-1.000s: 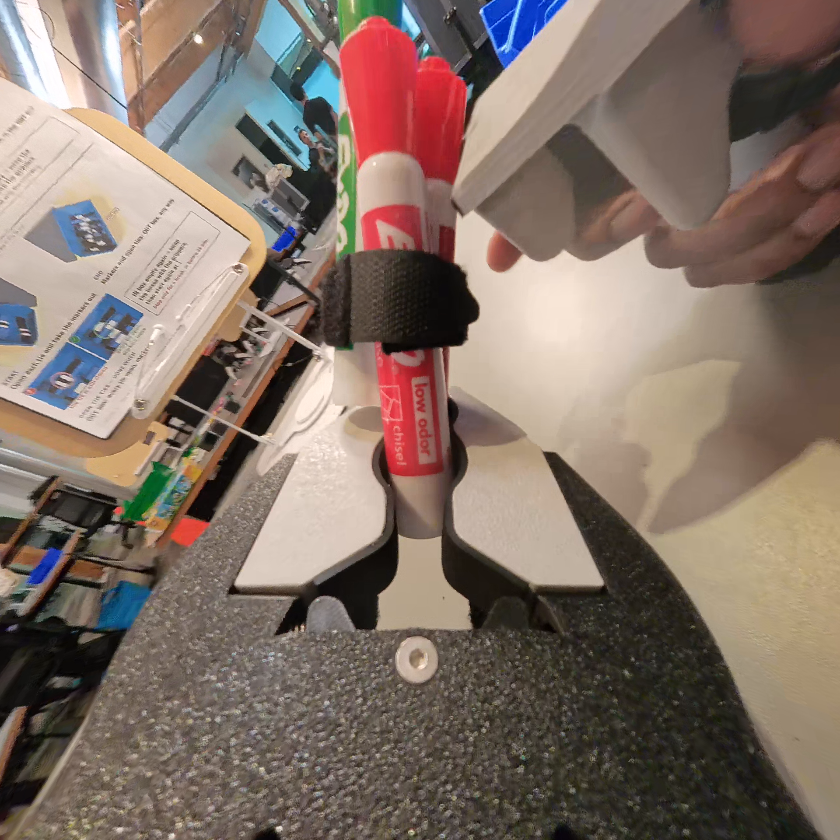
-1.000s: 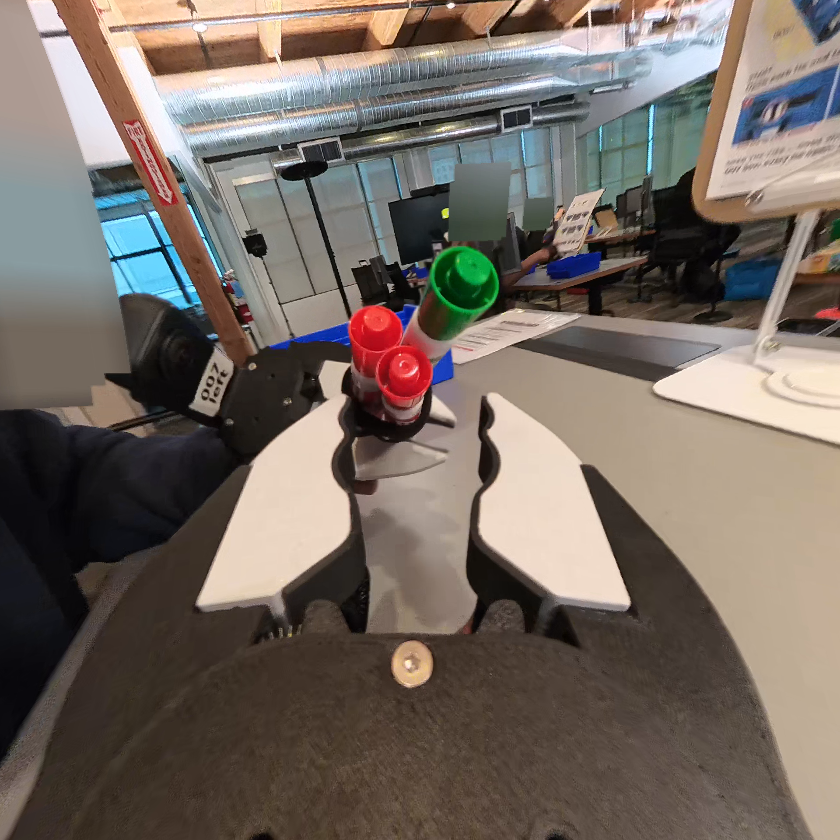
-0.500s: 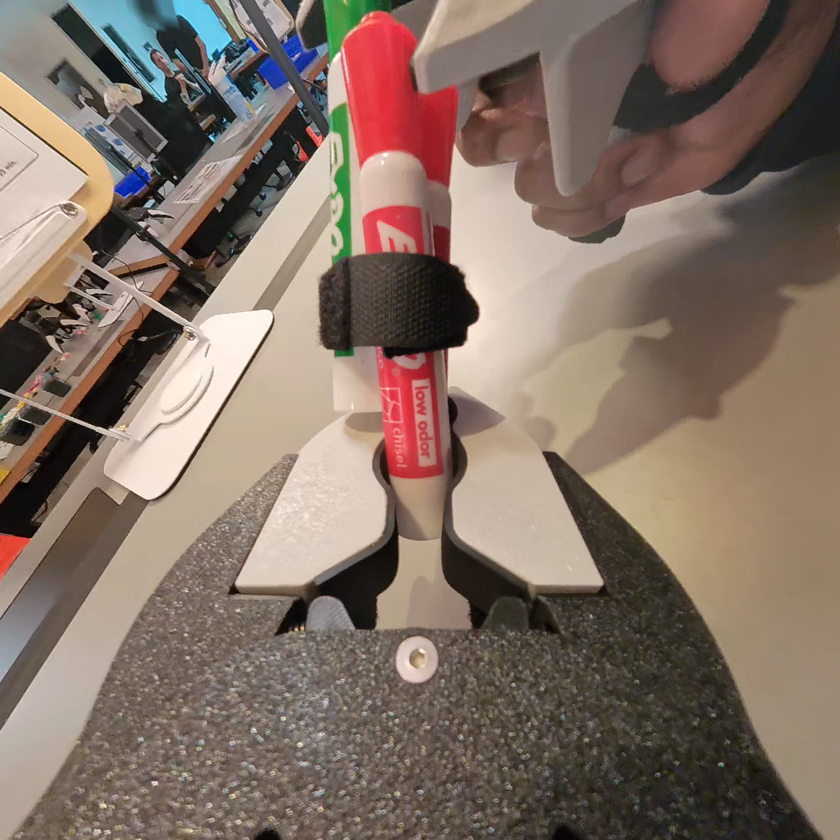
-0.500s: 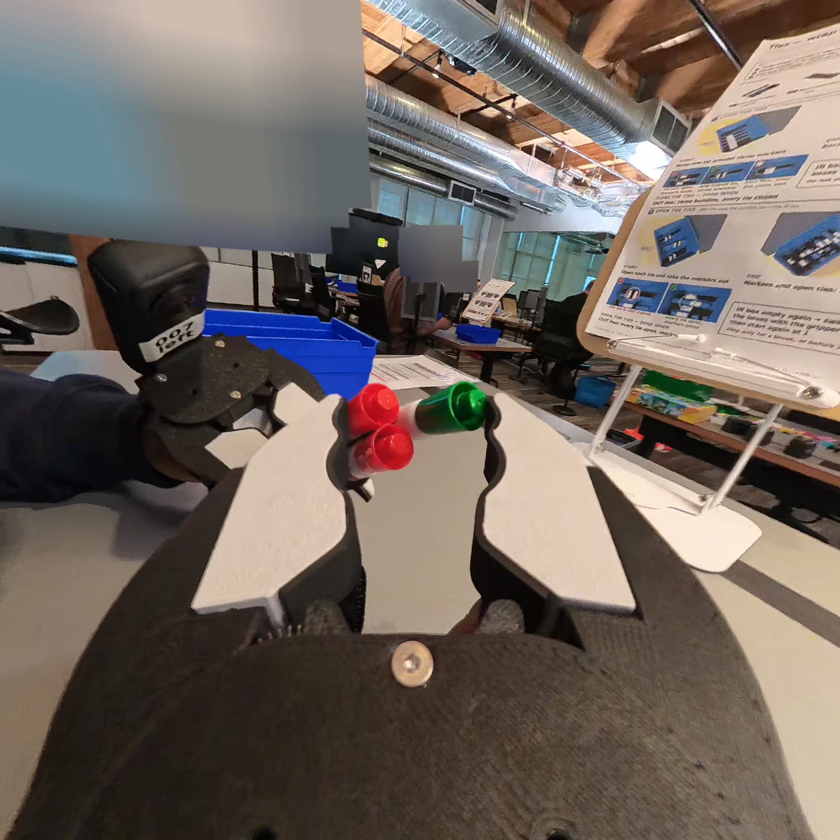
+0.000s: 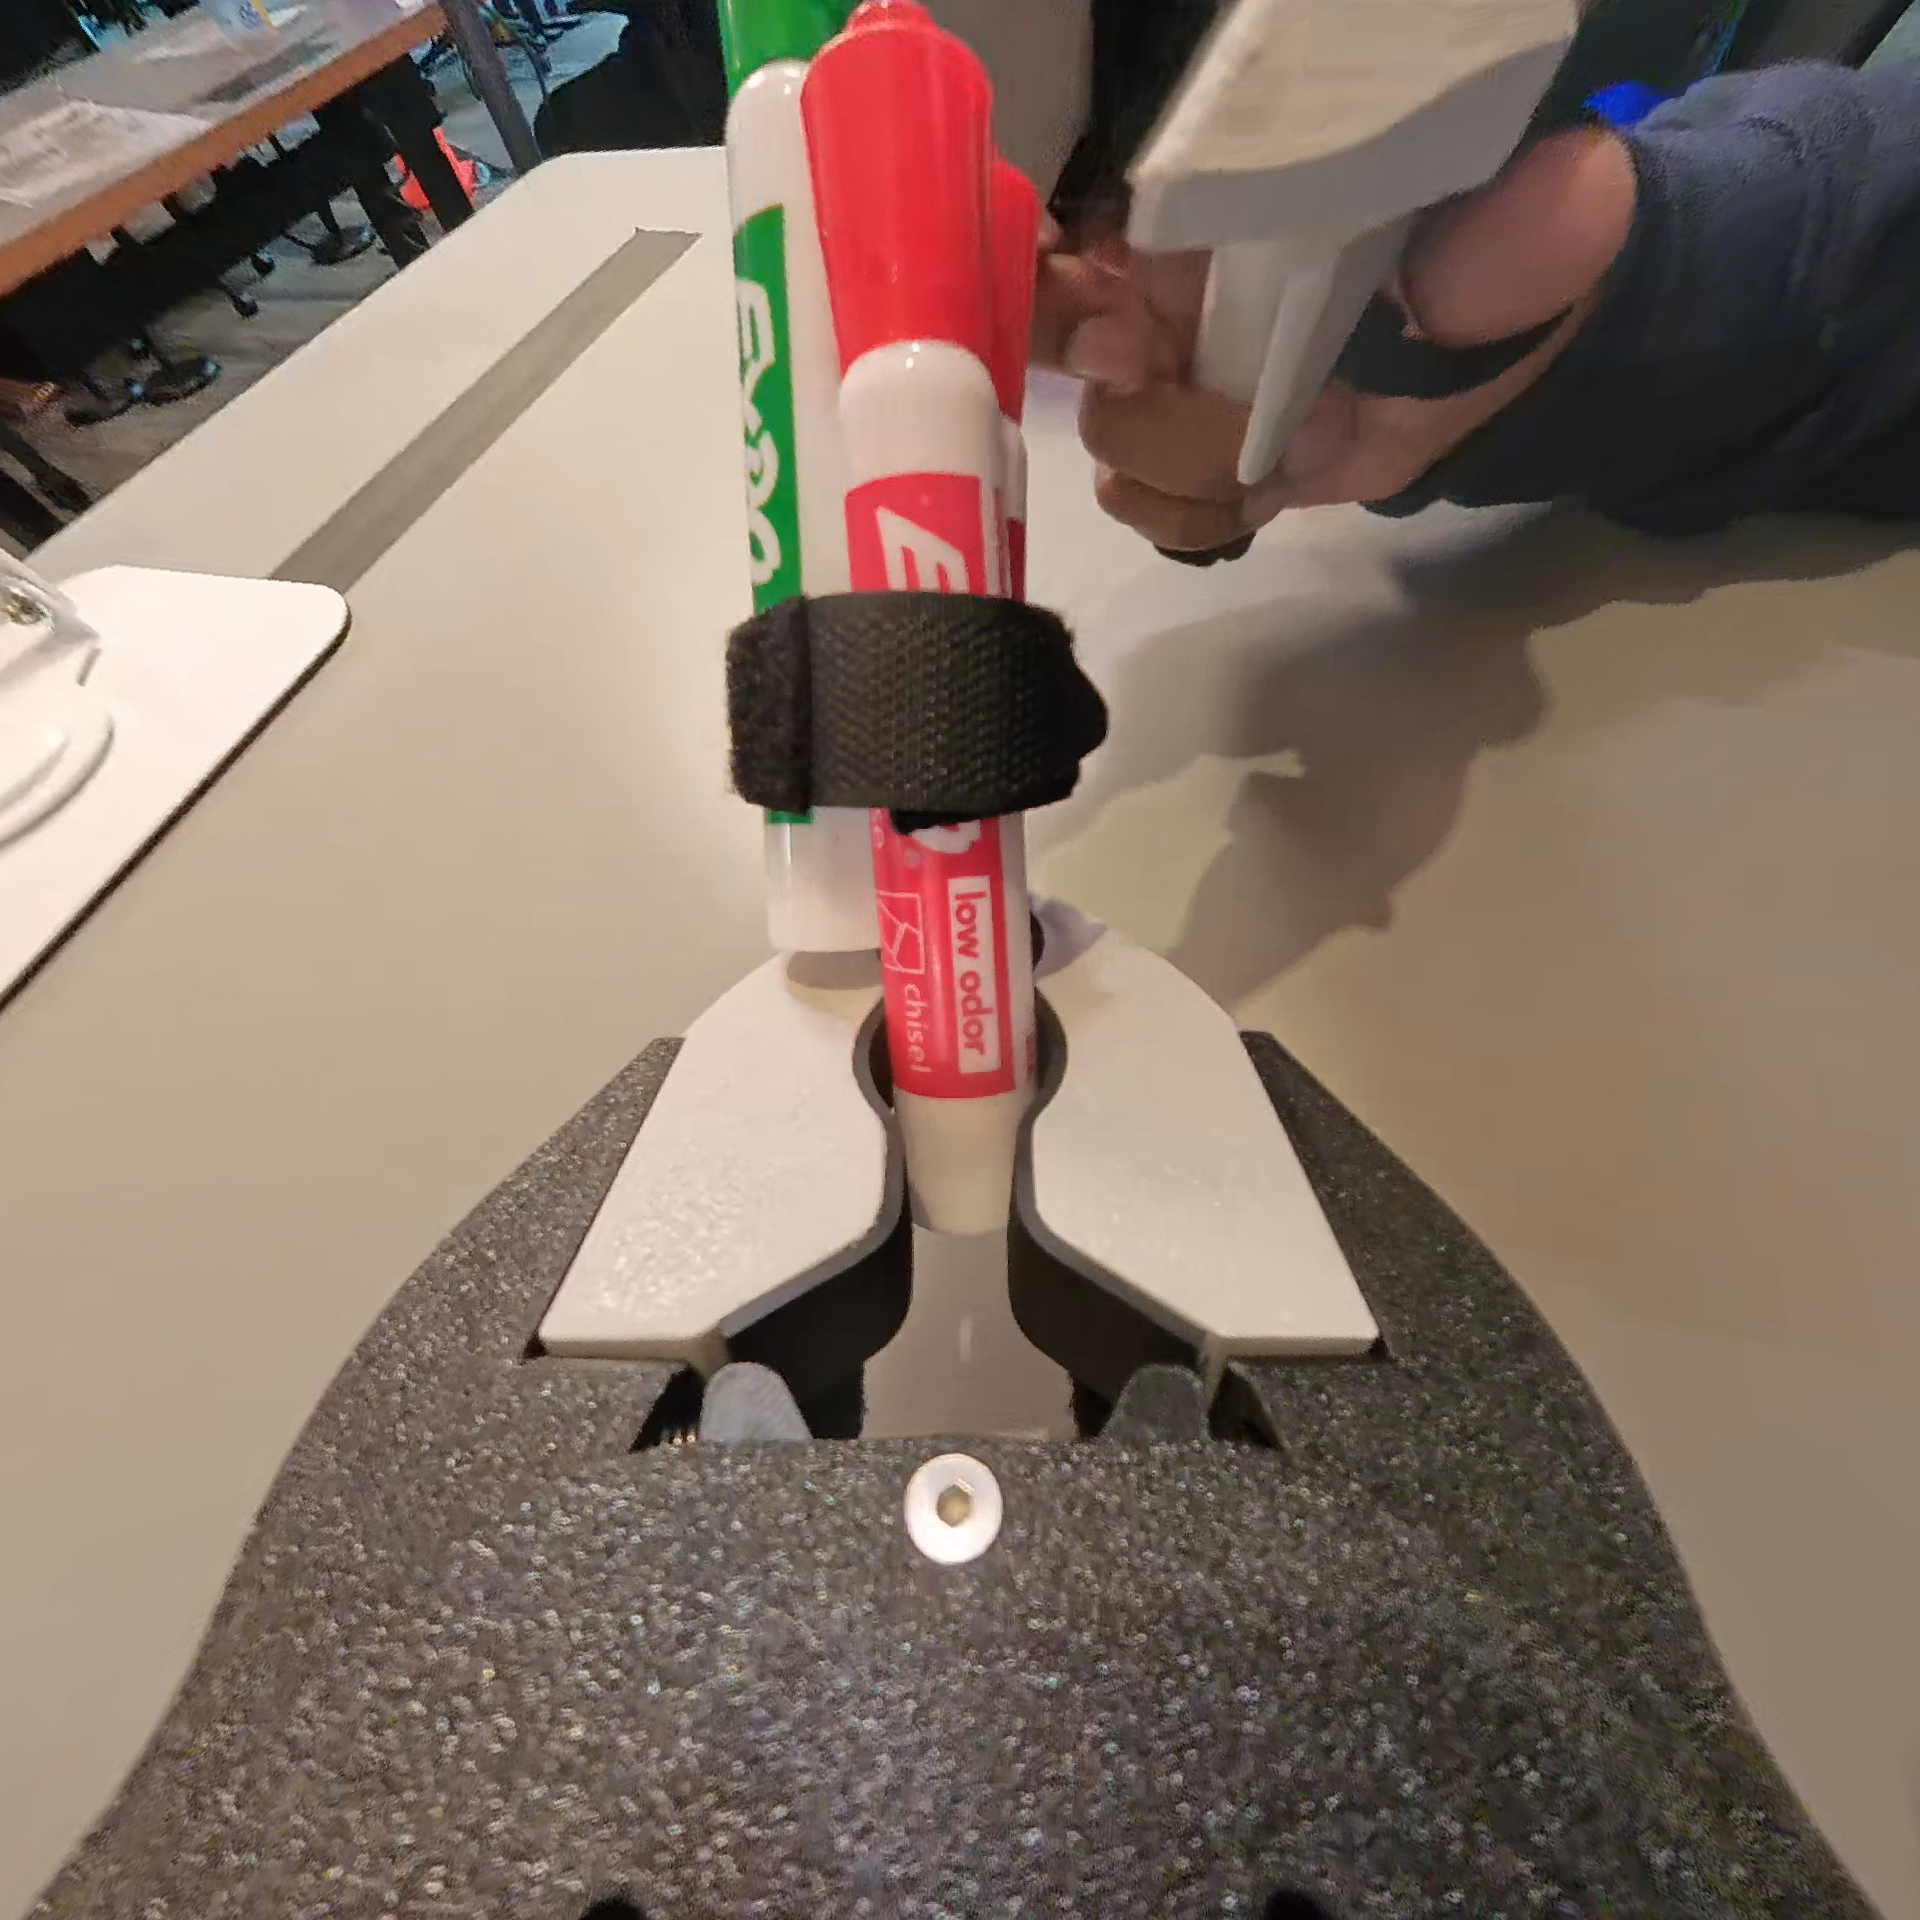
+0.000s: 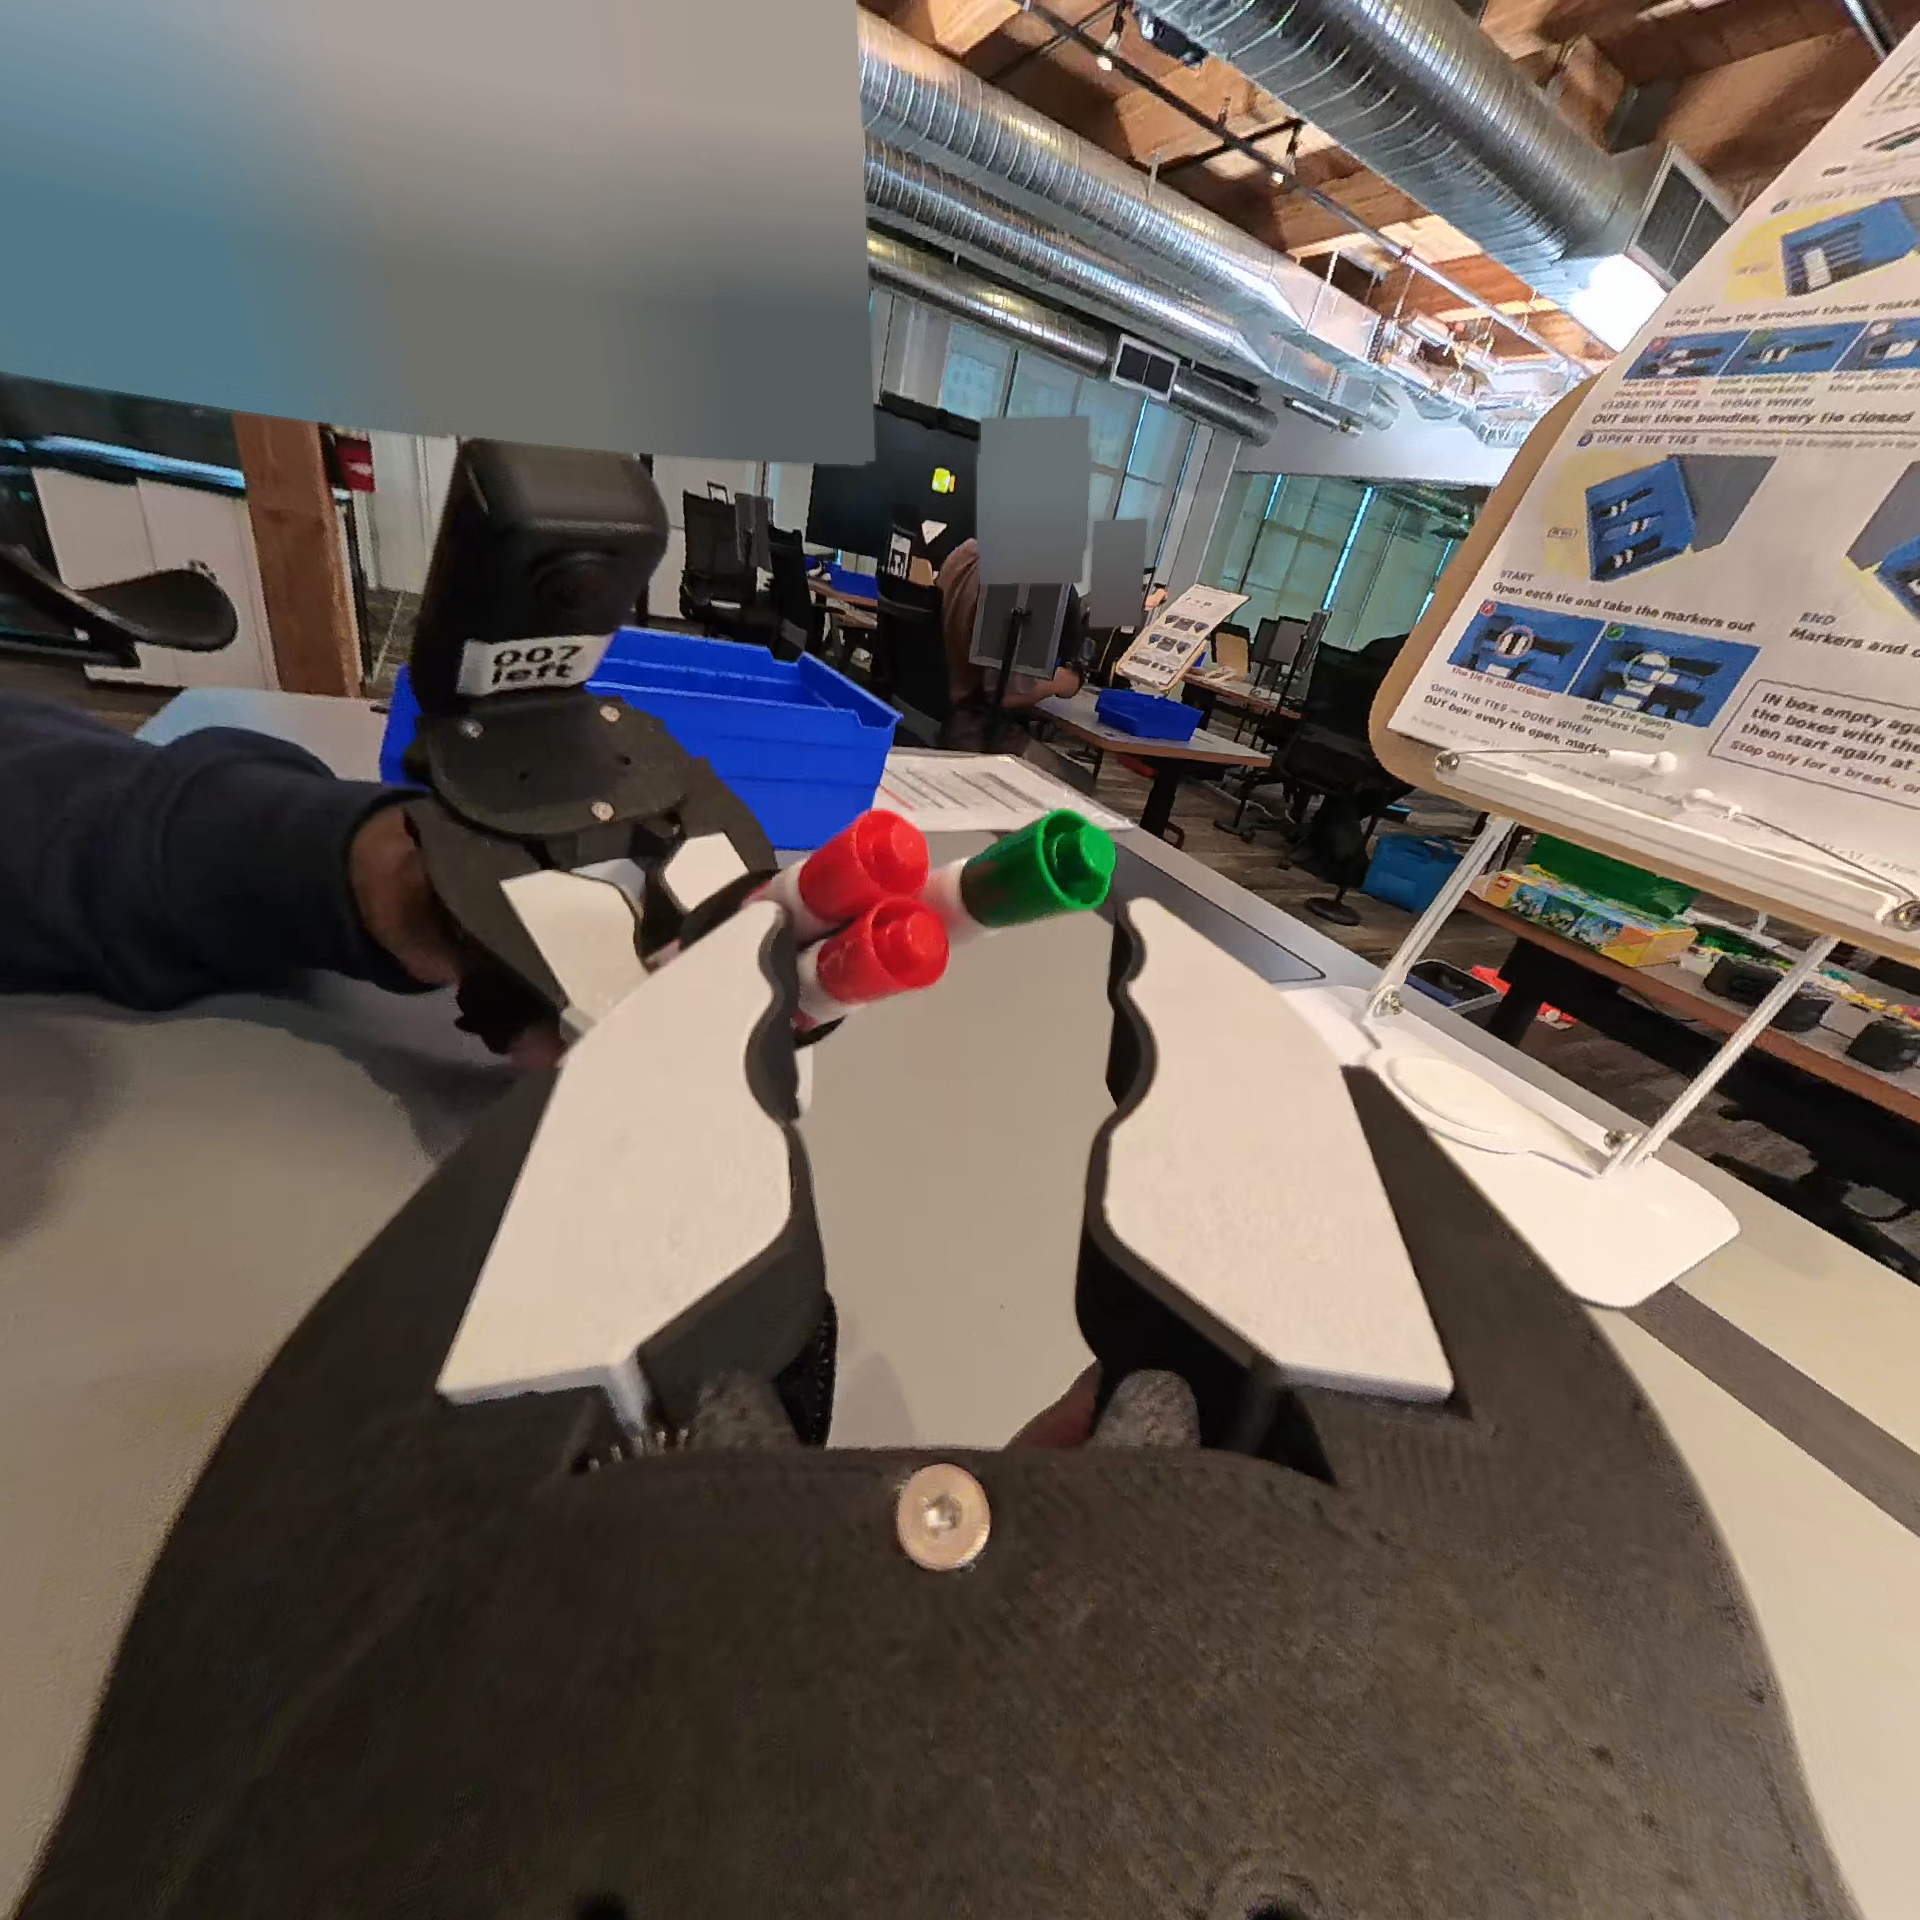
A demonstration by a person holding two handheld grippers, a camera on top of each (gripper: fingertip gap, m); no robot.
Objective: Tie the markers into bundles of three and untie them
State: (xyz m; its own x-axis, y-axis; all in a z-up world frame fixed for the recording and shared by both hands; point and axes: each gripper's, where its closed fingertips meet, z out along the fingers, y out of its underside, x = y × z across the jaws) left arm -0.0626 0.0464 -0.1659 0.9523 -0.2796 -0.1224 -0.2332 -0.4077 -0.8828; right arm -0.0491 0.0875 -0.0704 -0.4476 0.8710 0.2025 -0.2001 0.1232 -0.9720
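A bundle of two red markers (image 5: 925, 436) and one green marker (image 5: 764, 416) is bound by a black hook-and-loop strap (image 5: 904, 717). My left gripper (image 5: 961, 1003) is shut on the lower end of the front red marker and holds the bundle above the table (image 5: 416, 883). In the right wrist view the red caps (image 6: 878, 904) and the green cap (image 6: 1039, 868) point at me, level with my fingertips. My right gripper (image 6: 945, 935) is open and empty, and its left finger (image 6: 665, 1122) hides part of the bundle. One of its white fingers (image 5: 1330, 125) shows by the marker tips.
A blue bin (image 6: 748, 717) stands behind the left gripper (image 6: 582, 821). An instruction board (image 6: 1714, 540) on a white stand base (image 6: 1538, 1195) is at the right; the base also shows in the left wrist view (image 5: 156, 707). A hand (image 5: 1195, 436) holds the right gripper. The left gripper's tips are roughly 10 cm from the right gripper's.
The left gripper has tipped the bundle down from near upright to nearly level, caps toward the right gripper. The caps now sit at the open right gripper's fingertips. The left grip is unchanged.
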